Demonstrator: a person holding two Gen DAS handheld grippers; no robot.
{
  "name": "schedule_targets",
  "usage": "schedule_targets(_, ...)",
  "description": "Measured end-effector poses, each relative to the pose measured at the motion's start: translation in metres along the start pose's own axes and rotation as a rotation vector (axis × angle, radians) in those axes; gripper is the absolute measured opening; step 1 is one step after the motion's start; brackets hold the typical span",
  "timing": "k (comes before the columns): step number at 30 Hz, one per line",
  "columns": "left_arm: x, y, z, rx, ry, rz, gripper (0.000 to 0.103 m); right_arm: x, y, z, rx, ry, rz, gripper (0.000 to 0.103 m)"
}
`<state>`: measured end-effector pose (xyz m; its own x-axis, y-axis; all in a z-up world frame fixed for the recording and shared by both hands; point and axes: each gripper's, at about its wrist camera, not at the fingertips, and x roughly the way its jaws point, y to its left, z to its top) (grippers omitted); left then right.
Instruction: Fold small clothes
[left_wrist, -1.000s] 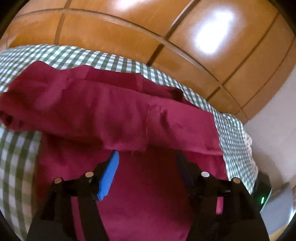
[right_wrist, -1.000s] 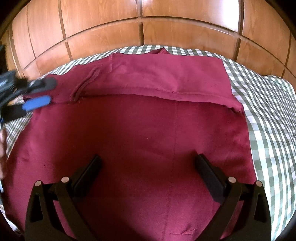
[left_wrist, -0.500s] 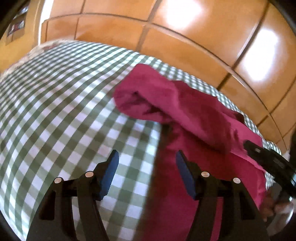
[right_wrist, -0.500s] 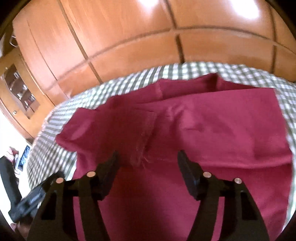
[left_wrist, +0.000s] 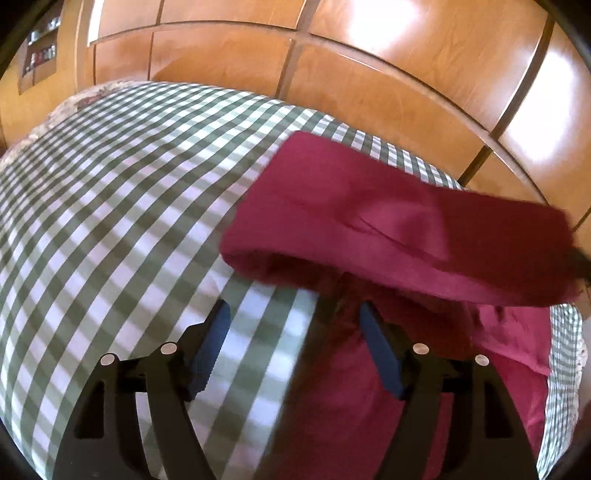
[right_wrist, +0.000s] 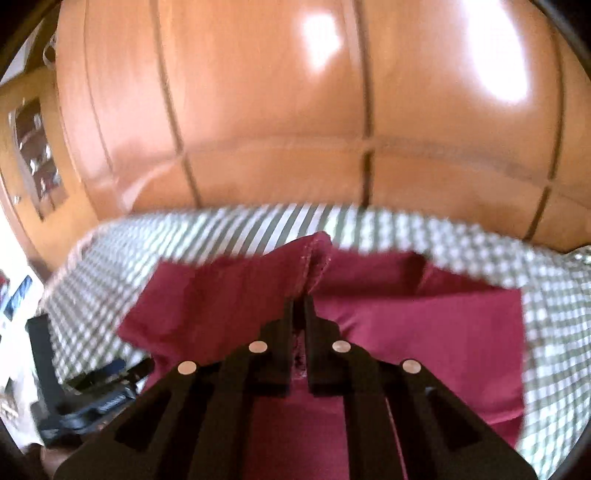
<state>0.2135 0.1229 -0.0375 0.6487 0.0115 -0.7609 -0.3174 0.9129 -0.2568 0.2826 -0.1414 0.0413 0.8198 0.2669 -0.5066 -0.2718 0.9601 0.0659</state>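
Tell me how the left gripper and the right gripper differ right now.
The right gripper is shut on a raised fold of the red garment; the left gripper is opening with nothing between its fingers. The left one's pads are blue; the right one's fingers look black. Both hang over the checked cloth.
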Motion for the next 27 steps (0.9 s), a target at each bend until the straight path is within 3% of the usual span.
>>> schedule_targets(2,0.007,-0.005,0.004,0.016,0.000,0.023,0.076,-0.017,-0.023,0.005,0.017,-0.049,-0.059,0.005)
schedule_targets(6,0.021,-0.006,0.007,0.014,0.020,0.067,0.076,-0.029,-0.071,-0.003,0.059,-0.067,-0.176,0.005)
schedule_targets(12,0.026,-0.004,0.006,-0.002,0.033,0.076,0.076,-0.008,-0.149,-0.058,0.213,0.075,-0.287,0.004)
schedule_targets(15,0.027,-0.003,0.005,-0.004,0.032,0.074,0.076,0.010,-0.167,-0.094,0.256,0.160,-0.312,0.004)
schedule_targets(18,0.027,-0.003,0.003,0.002,0.033,0.081,0.076,0.015,-0.167,-0.106,0.252,0.158,-0.306,0.005)
schedule_targets(21,0.010,-0.007,-0.002,0.023,0.009,0.098,0.075,0.008,-0.172,-0.103,0.284,0.158,-0.285,0.015)
schedule_targets(23,-0.017,-0.017,-0.010,0.094,-0.089,0.076,0.075,-0.009,-0.174,-0.100,0.302,0.120,-0.288,0.048)
schedule_targets(27,-0.055,-0.047,-0.019,0.259,-0.232,-0.021,0.075,-0.039,-0.159,-0.089,0.286,0.041,-0.236,0.049)
